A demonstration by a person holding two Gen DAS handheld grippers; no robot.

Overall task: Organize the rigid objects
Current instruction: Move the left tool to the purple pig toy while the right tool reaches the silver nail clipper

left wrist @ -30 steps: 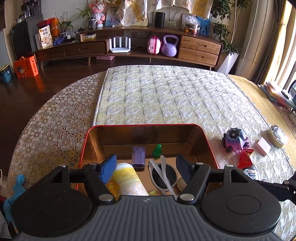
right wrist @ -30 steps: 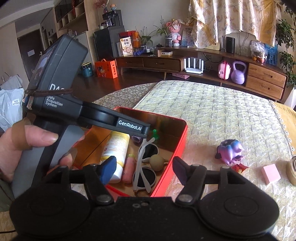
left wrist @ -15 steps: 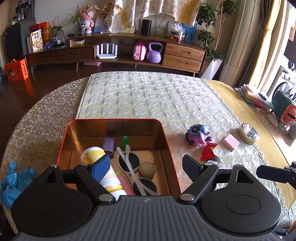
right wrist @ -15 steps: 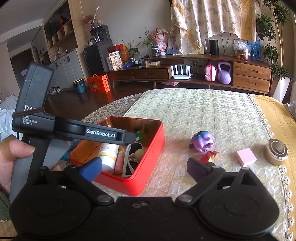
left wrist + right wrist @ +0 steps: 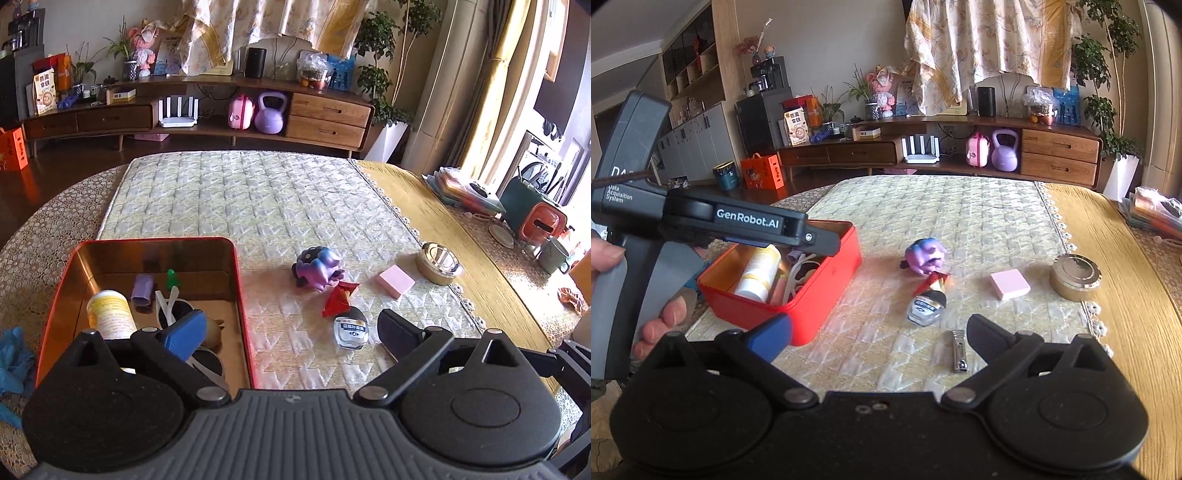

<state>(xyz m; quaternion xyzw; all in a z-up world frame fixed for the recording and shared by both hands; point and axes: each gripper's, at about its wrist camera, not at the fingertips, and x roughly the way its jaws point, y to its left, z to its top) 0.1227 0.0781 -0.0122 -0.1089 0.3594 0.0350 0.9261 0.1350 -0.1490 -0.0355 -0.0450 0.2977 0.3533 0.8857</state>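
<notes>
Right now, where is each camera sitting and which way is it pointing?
Left wrist: on the left gripper, looking along its open fingers over the red tin and the quilted table.
Right wrist: on the right gripper, open, facing the same table; the person's left hand shows holding the other gripper.
Both share the tin, purple toy and pink block.

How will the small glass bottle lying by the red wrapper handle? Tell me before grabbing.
The small glass bottle lies on its side, so a push would probably roll it. Its glossy surface looks slippery for claw fingers. It looks breakable, so grip gently.
</notes>
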